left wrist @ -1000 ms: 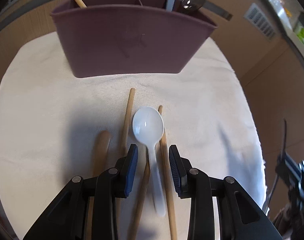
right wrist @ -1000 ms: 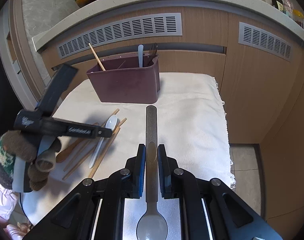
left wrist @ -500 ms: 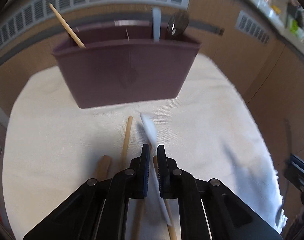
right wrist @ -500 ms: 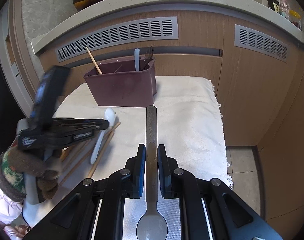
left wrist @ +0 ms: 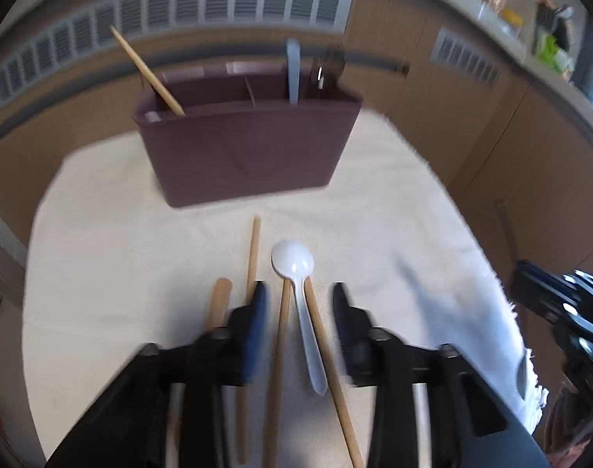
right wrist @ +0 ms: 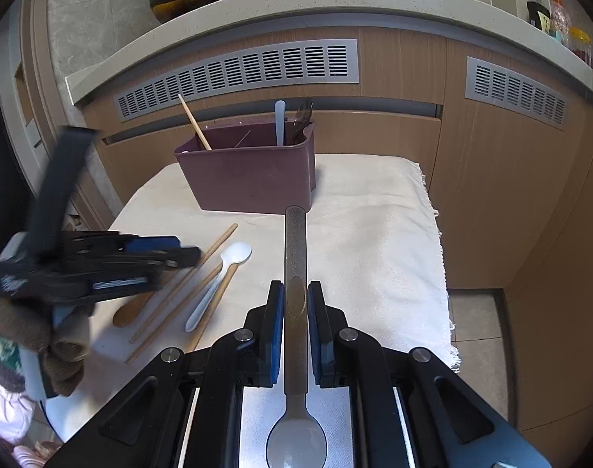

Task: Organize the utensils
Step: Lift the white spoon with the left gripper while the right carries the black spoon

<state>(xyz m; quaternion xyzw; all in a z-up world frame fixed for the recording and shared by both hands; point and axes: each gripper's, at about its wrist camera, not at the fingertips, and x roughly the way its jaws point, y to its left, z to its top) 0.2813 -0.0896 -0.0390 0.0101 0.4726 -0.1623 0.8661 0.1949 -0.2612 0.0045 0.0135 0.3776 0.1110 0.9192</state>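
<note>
A white plastic spoon (left wrist: 294, 263) lies on the cream cloth among several wooden chopsticks (left wrist: 253, 249), with a wooden spoon (left wrist: 218, 300) to their left. My left gripper (left wrist: 298, 298) hovers just above them; its jaws are opening, and the white spoon's handle lies below the gap, untouched. My right gripper (right wrist: 295, 292) is shut on a metal spoon (right wrist: 295, 241), handle pointing forward, bowl towards the camera. The purple caddy (right wrist: 253, 179) stands at the back of the cloth. It holds a chopstick (left wrist: 148, 72), a white handle (left wrist: 293, 70) and a dark spoon (left wrist: 329, 66).
The cream cloth (right wrist: 374, 214) covers a small table whose frayed right edge drops to the floor. Wooden cabinet fronts with vent grilles (right wrist: 238, 70) rise right behind the caddy. A gloved hand (right wrist: 31, 335) holds the left gripper at the table's left.
The left gripper closed on the white spoon and tipped it up, then opened; the spoon lies flat on the cloth again. The left hand rose a little. The right gripper stayed still.
</note>
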